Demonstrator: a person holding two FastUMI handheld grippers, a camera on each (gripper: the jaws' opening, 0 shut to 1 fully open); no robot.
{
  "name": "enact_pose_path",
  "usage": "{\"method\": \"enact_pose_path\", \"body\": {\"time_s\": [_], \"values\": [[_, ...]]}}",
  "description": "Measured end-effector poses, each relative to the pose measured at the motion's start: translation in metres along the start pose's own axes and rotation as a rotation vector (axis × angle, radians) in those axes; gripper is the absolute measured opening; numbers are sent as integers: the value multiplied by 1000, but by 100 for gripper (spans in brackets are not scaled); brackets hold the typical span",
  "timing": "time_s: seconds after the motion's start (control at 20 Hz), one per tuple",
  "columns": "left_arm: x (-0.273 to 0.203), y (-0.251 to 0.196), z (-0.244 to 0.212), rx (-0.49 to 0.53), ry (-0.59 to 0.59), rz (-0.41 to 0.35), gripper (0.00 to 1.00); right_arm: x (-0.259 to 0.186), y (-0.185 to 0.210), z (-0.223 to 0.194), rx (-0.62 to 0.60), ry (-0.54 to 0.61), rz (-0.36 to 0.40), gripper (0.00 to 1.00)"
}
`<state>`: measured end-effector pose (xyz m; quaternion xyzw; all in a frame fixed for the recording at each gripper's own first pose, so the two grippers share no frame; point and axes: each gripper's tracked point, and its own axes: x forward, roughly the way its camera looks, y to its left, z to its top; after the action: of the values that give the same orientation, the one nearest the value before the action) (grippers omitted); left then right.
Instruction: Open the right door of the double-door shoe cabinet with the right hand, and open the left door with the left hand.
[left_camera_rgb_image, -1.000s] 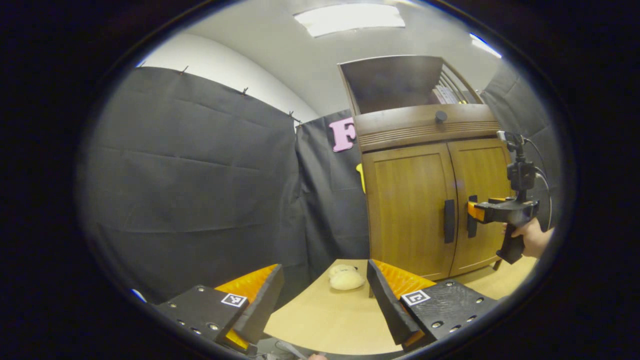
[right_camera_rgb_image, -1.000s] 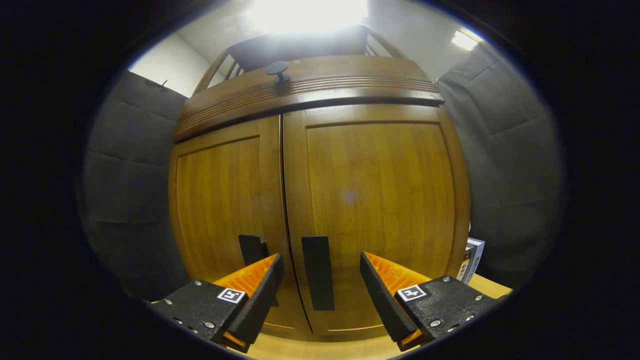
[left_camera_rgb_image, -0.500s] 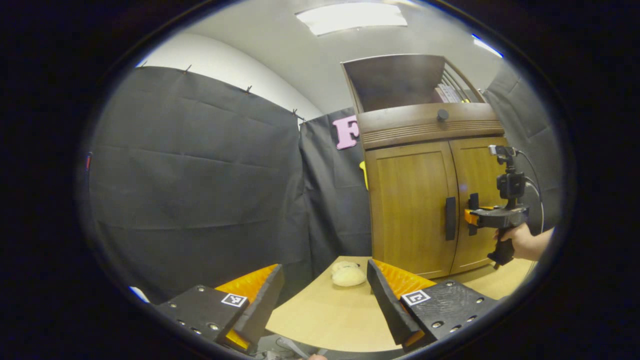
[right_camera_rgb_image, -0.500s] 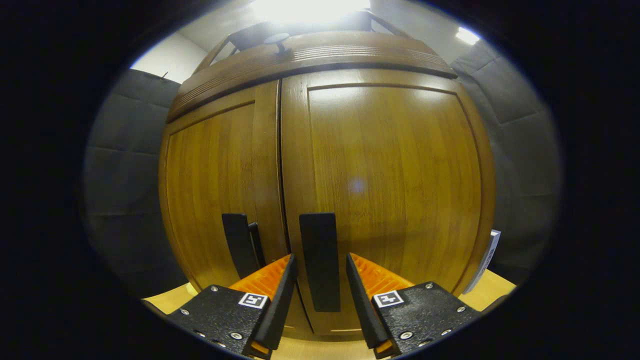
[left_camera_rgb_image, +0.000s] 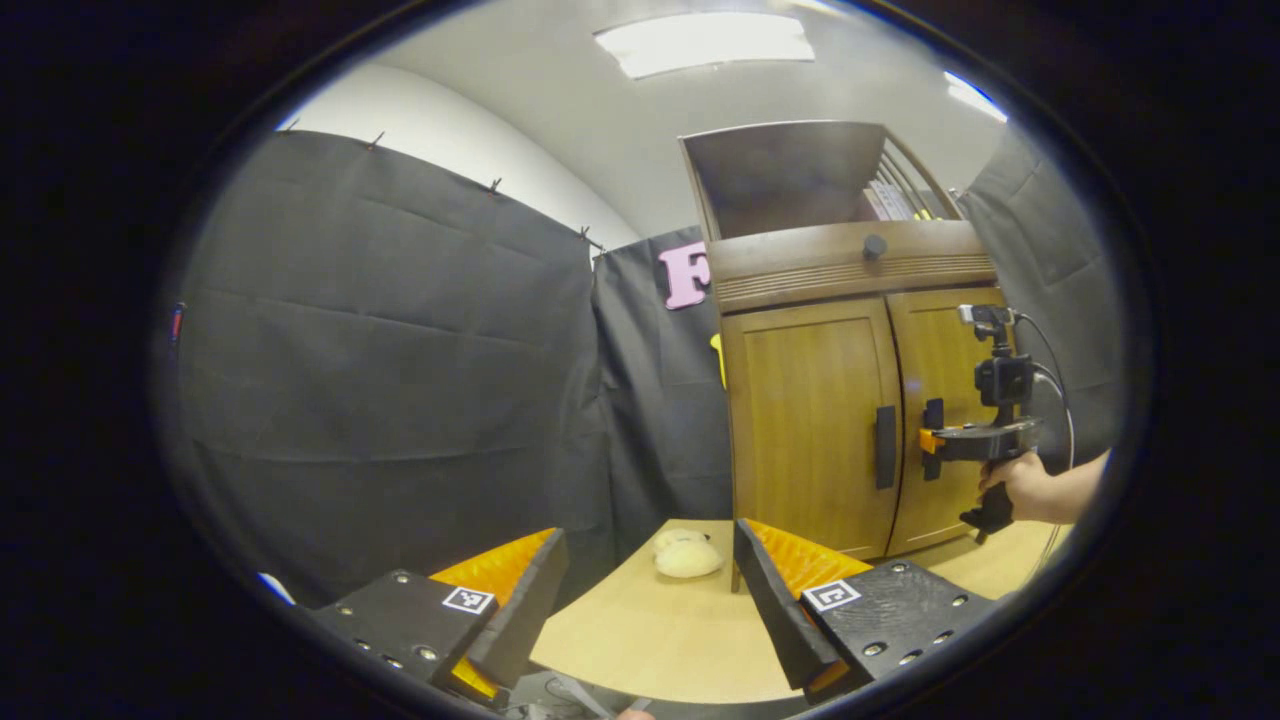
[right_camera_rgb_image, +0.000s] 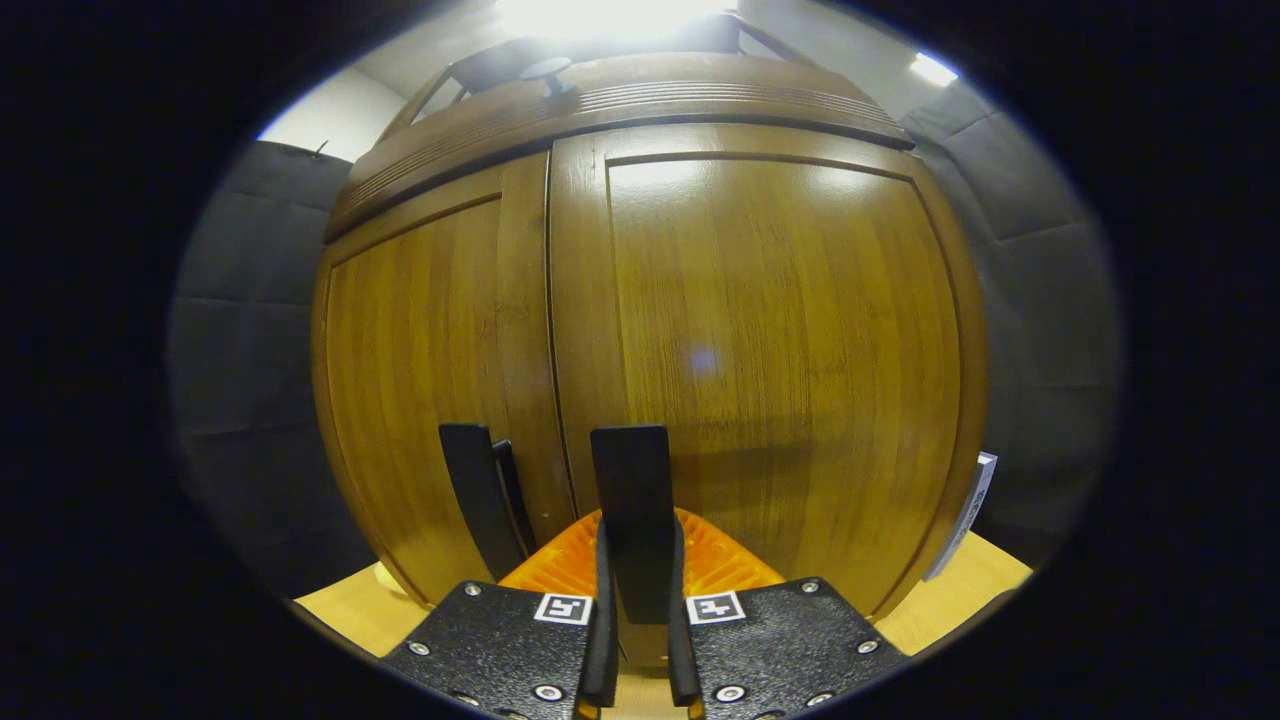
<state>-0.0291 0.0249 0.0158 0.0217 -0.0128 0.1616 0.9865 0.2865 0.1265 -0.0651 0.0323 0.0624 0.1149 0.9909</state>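
Note:
The wooden shoe cabinet (left_camera_rgb_image: 820, 400) stands on the table with both doors closed. In the right gripper view its right door (right_camera_rgb_image: 780, 360) is close in front, and my right gripper (right_camera_rgb_image: 636, 570) is shut on that door's black bar handle (right_camera_rgb_image: 630, 490). The left door's handle (right_camera_rgb_image: 475, 495) is just to its left. From the left gripper view, the same right gripper (left_camera_rgb_image: 930, 442), held by a hand (left_camera_rgb_image: 1010, 485), meets the right handle (left_camera_rgb_image: 933, 438). My left gripper (left_camera_rgb_image: 650, 590) is open and empty, well short of the left door (left_camera_rgb_image: 810, 420) and its handle (left_camera_rgb_image: 885, 446).
A pale plush toy (left_camera_rgb_image: 685, 555) lies on the light wood table (left_camera_rgb_image: 660, 640) before the cabinet's left corner. The cabinet's top lid (left_camera_rgb_image: 785, 175) stands raised, with a round knob (left_camera_rgb_image: 874, 245) below it. A white box (right_camera_rgb_image: 963, 515) leans by the cabinet's right side.
My right gripper moved in on the right door's handle and its fingers closed onto it. The left gripper barely shifted and stayed open.

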Motion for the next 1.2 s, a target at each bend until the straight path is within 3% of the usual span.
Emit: {"method": "enact_pose_path", "body": {"time_s": [0.1, 0.15, 0.45, 0.5, 0.6, 0.8, 0.85, 0.9, 1.1, 1.15, 1.2], "values": [[0, 0, 1, 3, -8, -5, 100, -9, 0, 0, 2, -1, 7, 20], [1, 1, 2, 4, -12, -7, 95, -12, 0, 0, 2, 1, 11, 20], [0, 0, 5, 5, -27, -29, 95, -32, -2, 0, -4, 13, 5, 20], [1, -1, 5, 8, -33, -33, 100, -35, -3, 0, 2, 14, 4, 20], [1, -2, 4, 7, -40, -42, 95, -42, -4, -1, 10, 18, 6, 20], [3, -4, 4, 1, -41, -65, 95, -58, -8, -1, 15, 11, 9, 20], [4, -4, 5, 2, -42, -71, 100, -62, -10, -2, 13, 12, 9, 20], [4, -5, 5, 3, -45, -76, 95, -65, -11, -3, 12, 11, 9, 20], [5, -7, 6, -2, -62, -97, 95, -80, -17, -3, 16, 17, 14, 20], [5, -7, 6, -3, -63, -101, 100, -85, -19, -2, 16, 18, 15, 20], [5, -8, 6, -4, -64, -106, 95, -88, -20, -2, 17, 19, 15, 20]]}}
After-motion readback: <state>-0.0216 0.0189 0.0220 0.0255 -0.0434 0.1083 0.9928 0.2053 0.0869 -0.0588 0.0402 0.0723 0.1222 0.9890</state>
